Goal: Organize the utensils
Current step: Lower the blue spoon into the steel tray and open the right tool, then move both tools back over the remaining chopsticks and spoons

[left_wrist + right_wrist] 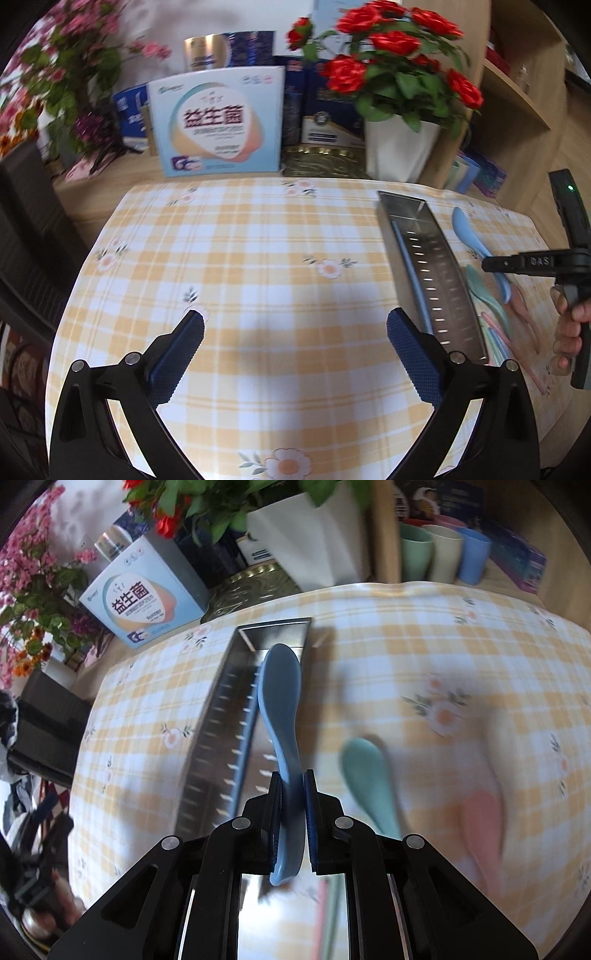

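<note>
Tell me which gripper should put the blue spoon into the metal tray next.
Right. The right gripper is already shut on the blue spoon, whose bowl hangs over the metal tray. The left gripper is open, holds nothing, and sits over bare tablecloth beside the tray.

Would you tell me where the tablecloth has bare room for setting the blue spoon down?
Bare cloth spreads left of the metal tray, around the open left gripper. Right of the tray it is crowded: the green spoon and pink spoon lie there, below the blue spoon in the right gripper.
</note>
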Tool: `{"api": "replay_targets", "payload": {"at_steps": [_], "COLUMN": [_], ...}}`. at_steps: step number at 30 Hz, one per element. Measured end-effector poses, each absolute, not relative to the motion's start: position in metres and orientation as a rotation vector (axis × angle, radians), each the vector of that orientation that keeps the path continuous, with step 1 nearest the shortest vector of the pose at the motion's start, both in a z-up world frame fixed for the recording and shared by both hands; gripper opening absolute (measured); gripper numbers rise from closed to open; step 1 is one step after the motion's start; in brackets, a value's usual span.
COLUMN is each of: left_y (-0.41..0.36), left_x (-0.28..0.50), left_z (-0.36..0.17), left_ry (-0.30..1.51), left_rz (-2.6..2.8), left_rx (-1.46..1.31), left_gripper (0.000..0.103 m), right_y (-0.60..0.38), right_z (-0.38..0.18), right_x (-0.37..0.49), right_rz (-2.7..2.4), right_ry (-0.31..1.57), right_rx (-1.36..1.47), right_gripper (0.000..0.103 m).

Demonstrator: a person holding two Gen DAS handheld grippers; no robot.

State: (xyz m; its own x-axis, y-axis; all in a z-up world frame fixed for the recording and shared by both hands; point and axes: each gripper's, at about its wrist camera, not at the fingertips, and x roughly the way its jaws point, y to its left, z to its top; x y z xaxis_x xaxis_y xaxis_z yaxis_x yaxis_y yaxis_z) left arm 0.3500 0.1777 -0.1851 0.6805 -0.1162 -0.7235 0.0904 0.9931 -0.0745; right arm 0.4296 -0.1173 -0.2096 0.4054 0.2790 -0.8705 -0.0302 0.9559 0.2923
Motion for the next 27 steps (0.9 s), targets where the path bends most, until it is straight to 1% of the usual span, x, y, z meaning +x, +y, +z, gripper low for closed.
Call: {"api": "replay_targets", "payload": {"at_steps": [8,14,21,23,24,25,27], "left_y": [0.187,0.192,0.183,0.177,0.173,0.171,0.163], "left_x": [0.348,0.35,0.35,0.349,0.348,0.348,0.347], "left_z": [-0.196,-0.198,-0.192,-0.187,-0.184,-0.182,-0.177], "left_ry": [0.833,0.841,0.842,0.83,0.825,0.823,0.817], "left_rz": [-0.101,-0.088,-0.09,-0.091,-0.095,-0.098,-0.107], "left_rx": [-0.065,-0.082,-0.103,-0.105,-0.105,-0.104,-0.101], "left_gripper": [0.097,0.097,0.097,0.097,0.097,0.097,0.097], "right_y": [-0.076,-0.066,-0.063,-0.067,-0.069,-0.073,-0.078], "right_z": [-0.232,-0.244,-0.245,-0.238,-0.235,-0.23,-0.22], "right_x": [0.474,0.486,0.494,0.489,0.487,0.483,0.476], "right_rz": [0.157,0.1,0.14,0.169,0.179,0.2,0.218], "right_ry": [1.194,1.203,1.206,1.185,1.174,1.153,1.121], "right_rx": [0.248,0.194,0.169,0.188,0.19,0.196,0.197], "right_gripper": [0.012,0.012,0.016,0.024,0.039,0.047,0.048]}}
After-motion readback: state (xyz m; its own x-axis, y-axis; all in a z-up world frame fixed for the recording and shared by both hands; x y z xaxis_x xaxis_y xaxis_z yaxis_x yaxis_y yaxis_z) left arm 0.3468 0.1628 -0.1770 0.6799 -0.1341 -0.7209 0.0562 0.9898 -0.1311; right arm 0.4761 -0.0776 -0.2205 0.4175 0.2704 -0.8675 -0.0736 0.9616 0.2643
